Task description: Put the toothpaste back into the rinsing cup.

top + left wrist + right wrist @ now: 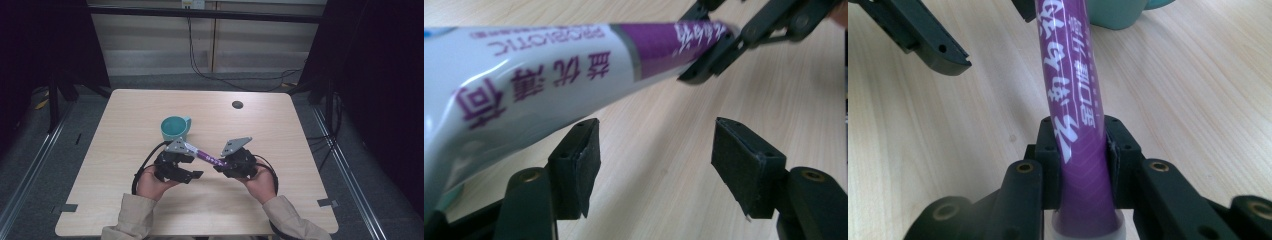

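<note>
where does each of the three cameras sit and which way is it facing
High view: fixed above the person's side, looking forward and down on the table; both forearms, hands and grippers show, plus a teal mug.
Left gripper view: rides the left gripper, looking along its open jaws at the toothpaste tube passing above them.
Right gripper view: rides the right gripper, looking along jaws clamped on the tube's purple end, toward the mug.
Shared: all show the tube; each gripper view catches the other gripper.

One tube, one teal mug, two tools, left and right.
</note>
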A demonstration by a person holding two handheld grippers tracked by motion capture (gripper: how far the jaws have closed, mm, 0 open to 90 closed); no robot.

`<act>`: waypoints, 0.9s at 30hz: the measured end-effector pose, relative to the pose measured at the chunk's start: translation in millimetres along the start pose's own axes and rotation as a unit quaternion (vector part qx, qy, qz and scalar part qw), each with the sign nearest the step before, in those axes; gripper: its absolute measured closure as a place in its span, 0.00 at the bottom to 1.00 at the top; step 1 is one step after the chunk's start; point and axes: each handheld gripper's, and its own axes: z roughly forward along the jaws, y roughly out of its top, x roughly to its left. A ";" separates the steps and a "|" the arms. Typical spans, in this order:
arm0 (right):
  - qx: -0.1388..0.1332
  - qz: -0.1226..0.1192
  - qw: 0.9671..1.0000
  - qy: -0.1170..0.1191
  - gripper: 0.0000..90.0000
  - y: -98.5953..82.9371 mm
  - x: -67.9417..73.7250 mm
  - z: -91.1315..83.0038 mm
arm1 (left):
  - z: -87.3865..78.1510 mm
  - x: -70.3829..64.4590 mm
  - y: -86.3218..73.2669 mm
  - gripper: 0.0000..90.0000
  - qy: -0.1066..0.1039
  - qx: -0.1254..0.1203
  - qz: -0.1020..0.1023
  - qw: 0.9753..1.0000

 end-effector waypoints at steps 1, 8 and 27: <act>-0.003 0.003 1.000 0.001 0.81 0.0 0.0 1.5 | -0.4 0.5 -0.2 0.42 -0.004 -0.004 -0.002 1.000; 0.004 0.008 1.000 -0.007 0.81 -0.9 0.8 8.6 | -0.8 3.7 -1.4 0.47 -0.016 -0.019 -0.023 0.999; -0.013 0.005 1.000 -0.007 0.81 6.1 6.9 5.3 | 2.7 5.8 -2.0 0.42 -0.022 -0.037 -0.040 0.998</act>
